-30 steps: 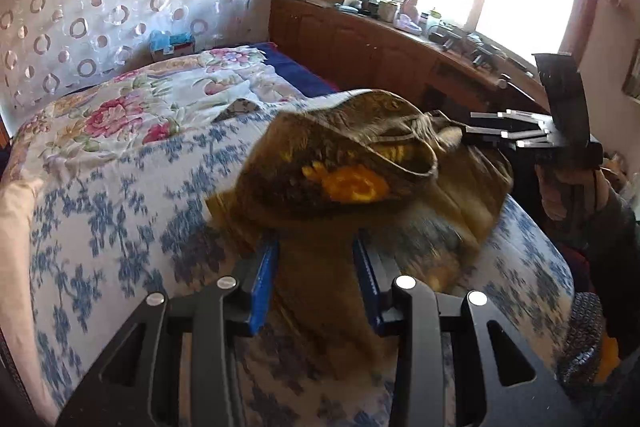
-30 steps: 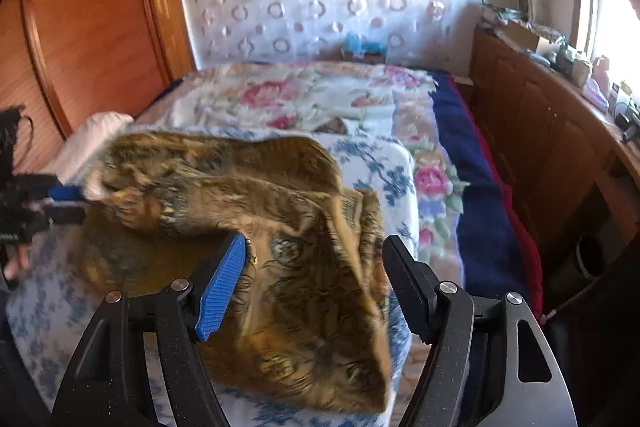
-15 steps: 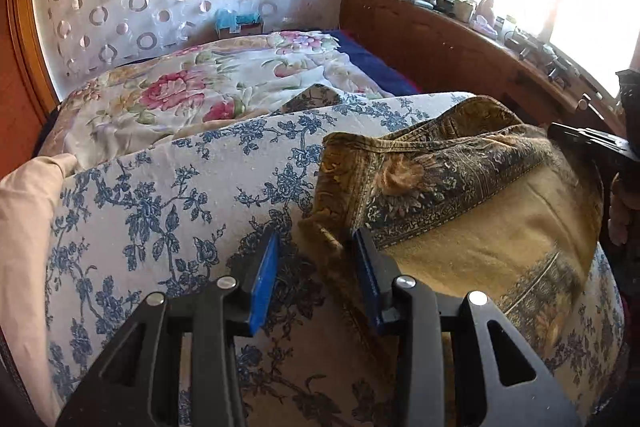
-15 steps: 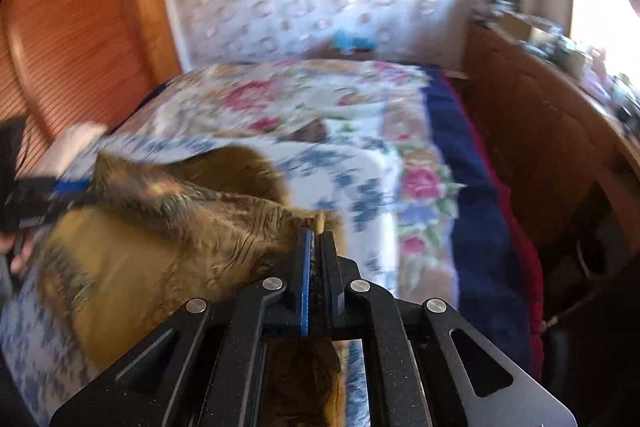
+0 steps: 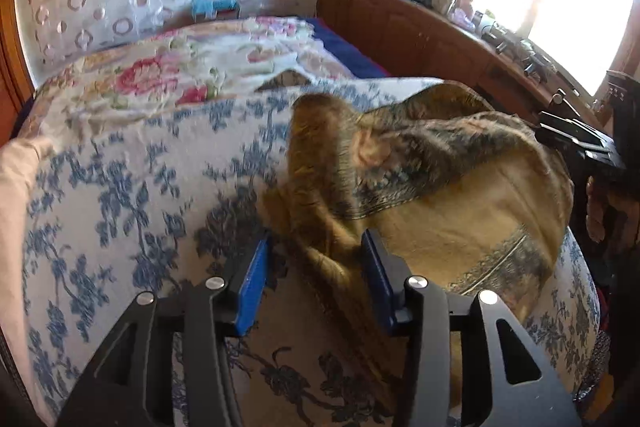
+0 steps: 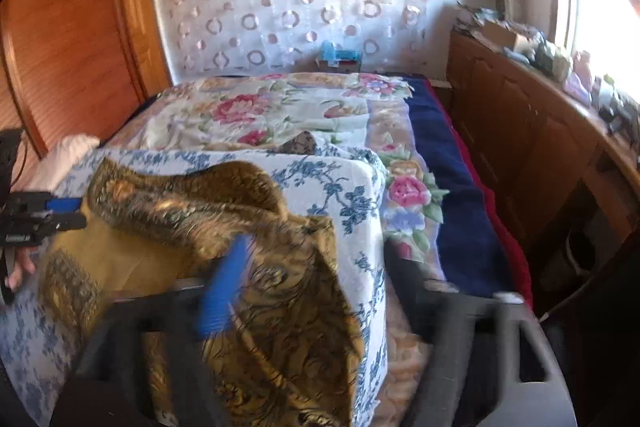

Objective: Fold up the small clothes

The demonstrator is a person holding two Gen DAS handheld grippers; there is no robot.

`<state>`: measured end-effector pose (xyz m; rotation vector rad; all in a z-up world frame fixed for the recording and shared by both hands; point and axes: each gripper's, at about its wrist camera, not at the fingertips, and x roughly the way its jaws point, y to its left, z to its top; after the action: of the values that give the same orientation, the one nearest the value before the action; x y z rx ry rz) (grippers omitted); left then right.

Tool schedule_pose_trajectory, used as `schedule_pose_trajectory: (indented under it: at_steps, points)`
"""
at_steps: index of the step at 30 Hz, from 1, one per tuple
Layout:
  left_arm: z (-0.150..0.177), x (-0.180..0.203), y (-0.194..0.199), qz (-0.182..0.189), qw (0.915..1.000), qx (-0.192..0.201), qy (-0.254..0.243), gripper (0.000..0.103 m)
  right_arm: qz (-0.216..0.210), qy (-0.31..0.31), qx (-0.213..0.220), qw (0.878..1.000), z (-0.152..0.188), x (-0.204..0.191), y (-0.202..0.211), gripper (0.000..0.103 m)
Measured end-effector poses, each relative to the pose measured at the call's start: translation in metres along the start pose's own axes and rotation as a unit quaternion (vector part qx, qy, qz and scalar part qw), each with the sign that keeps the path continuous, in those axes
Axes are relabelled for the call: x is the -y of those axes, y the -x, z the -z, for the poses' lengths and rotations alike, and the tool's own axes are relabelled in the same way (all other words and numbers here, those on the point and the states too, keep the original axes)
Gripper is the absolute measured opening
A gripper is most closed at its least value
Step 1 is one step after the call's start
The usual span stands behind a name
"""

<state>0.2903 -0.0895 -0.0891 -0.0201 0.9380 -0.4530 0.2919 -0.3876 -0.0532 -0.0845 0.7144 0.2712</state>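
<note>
A gold-brown patterned garment [image 5: 432, 187] lies crumpled on the bed's blue-flowered cover [image 5: 132, 187]. My left gripper [image 5: 316, 239] hovers over its near-left edge. Its jaws are opening: a fold of cloth lies between the blue pads [image 5: 252, 279], close to the right one and clear of the left. In the right wrist view the garment [image 6: 288, 307] hangs over the cover's corner. My right gripper [image 6: 320, 251], blurred, is opening wide with cloth lying between the fingers and no pad pressing on it. Each gripper shows in the other's view: the right gripper [image 5: 580, 143] and the left gripper [image 6: 44, 215].
A pink-flowered quilt [image 6: 260, 111] covers the far half of the bed, with a dark blue blanket [image 6: 440, 167] along its right side. A wooden cabinet [image 6: 540, 147] with clutter runs under the window. A wooden headboard [image 6: 72, 39] and a pale pillow [image 5: 16, 187] stand at the left.
The garment, held up a second ago, now lies on the bed. The right gripper was shut on the cloth half a second ago and has sprung wide open. The left jaws have widened slightly.
</note>
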Motion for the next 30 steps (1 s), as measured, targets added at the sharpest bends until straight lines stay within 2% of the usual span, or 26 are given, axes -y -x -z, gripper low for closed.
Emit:
schedule_pose_trajectory:
  at_steps: [3, 8, 9, 11, 12, 18, 21, 30]
  points:
    - [0.0, 0.001, 0.0, 0.001, 1.0, 0.001, 0.002, 0.047, 0.009, 0.02, -0.02, 1.0, 0.009, -0.007, -0.007, 0.078]
    - [-0.007, -0.002, -0.005, 0.017, 0.9993, 0.006, 0.033, 0.047, -0.003, 0.0, -0.037, 0.999, 0.021, 0.002, -0.017, 0.078]
    - [-0.008, -0.002, -0.006, 0.027, 0.999, 0.007, 0.036, 0.037, -0.007, -0.005, -0.037, 0.999, 0.024, 0.003, -0.017, 0.078]
    - [-0.009, -0.002, -0.006, 0.044, 0.9983, 0.011, 0.036, 0.009, -0.014, -0.013, -0.034, 0.999, 0.025, 0.005, -0.017, 0.078]
    - [-0.009, -0.002, -0.004, 0.044, 0.9982, 0.014, 0.038, 0.004, -0.017, -0.015, -0.033, 0.999, 0.025, 0.006, -0.017, 0.078]
    - [-0.015, 0.001, 0.043, 0.079, 0.9938, 0.072, 0.031, 0.002, -0.013, 0.006, -0.034, 0.999, 0.023, 0.002, -0.017, 0.082]
    - [-0.015, 0.002, 0.059, 0.073, 0.9932, 0.088, 0.02, 0.002, -0.026, -0.001, -0.038, 0.999, 0.02, 0.0, -0.021, 0.083]
    - [-0.011, -0.013, 0.03, 0.049, 0.9966, 0.058, 0.033, 0.002, -0.077, -0.028, -0.071, 0.994, 0.017, 0.006, -0.046, 0.083]
